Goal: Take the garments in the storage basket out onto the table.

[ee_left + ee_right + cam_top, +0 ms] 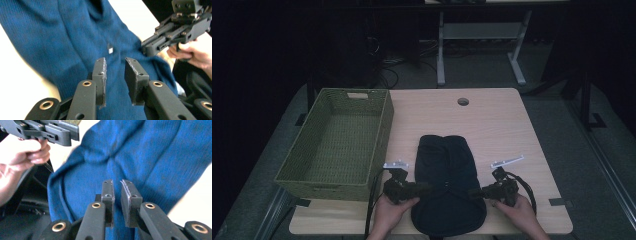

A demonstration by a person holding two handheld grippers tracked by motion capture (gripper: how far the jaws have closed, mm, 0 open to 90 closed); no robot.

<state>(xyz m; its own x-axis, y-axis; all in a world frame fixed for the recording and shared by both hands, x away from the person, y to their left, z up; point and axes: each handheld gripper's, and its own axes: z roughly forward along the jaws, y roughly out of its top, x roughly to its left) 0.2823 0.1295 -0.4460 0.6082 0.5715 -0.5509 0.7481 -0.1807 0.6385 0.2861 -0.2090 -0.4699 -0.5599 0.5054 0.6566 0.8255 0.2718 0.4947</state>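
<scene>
A dim room with dark walls and a grey floor surrounds a pale wooden table [502, 125], a round cable hole [463, 101] near its far edge. On the table's left side stands a green woven basket [337, 145], nothing visible inside it. A blue knit sweater [447, 180] lies folded lengthwise at the table's near middle, its lower end draped over the near edge.

You hold your left gripper [424, 188] at the sweater's left edge, your left hand [391, 210] wrapped round its grip, its tip pointing right over the cloth. In the left gripper view its jaws stand apart with a clear gap, blue knit beneath them and nothing between the pads [100, 75]; a small white tag [110, 50] shows on the cloth ahead.

Your right gripper [474, 192] mirrors it at the sweater's right edge, your right hand [519, 207] behind it, tip pointing left. In the right gripper view its jaws stand closer, a narrow gap left between them over the knit; whether they touch the cloth cannot be told. Cables [372, 210] trail from both grippers toward you.
</scene>
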